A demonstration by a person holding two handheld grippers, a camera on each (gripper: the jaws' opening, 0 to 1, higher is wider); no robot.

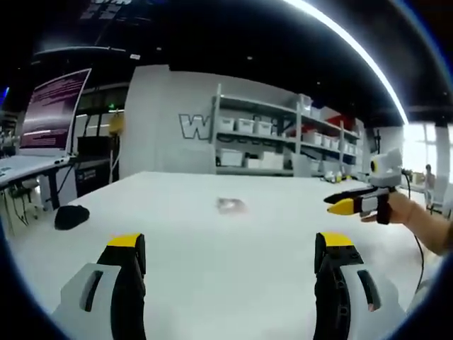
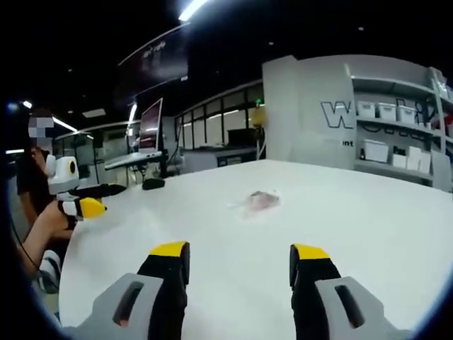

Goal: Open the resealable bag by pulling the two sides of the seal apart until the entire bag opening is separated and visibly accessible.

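On the white table (image 1: 184, 283) lies a seemingly pinkish-filled bag (image 2: 258, 201), both grippers' jaws spread empty.

Left gripper (image 1: 230, 255) and right gripper (image 2: 239, 263), grey bodies, black jaws with yellow tips, slotted grey housings

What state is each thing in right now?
left gripper: open, empty, above the table.
right gripper: open, empty.
bag: flat on the table, untouched; seal too small to tell.
black object: resting near the table edge.
monitor: on, screen lit.
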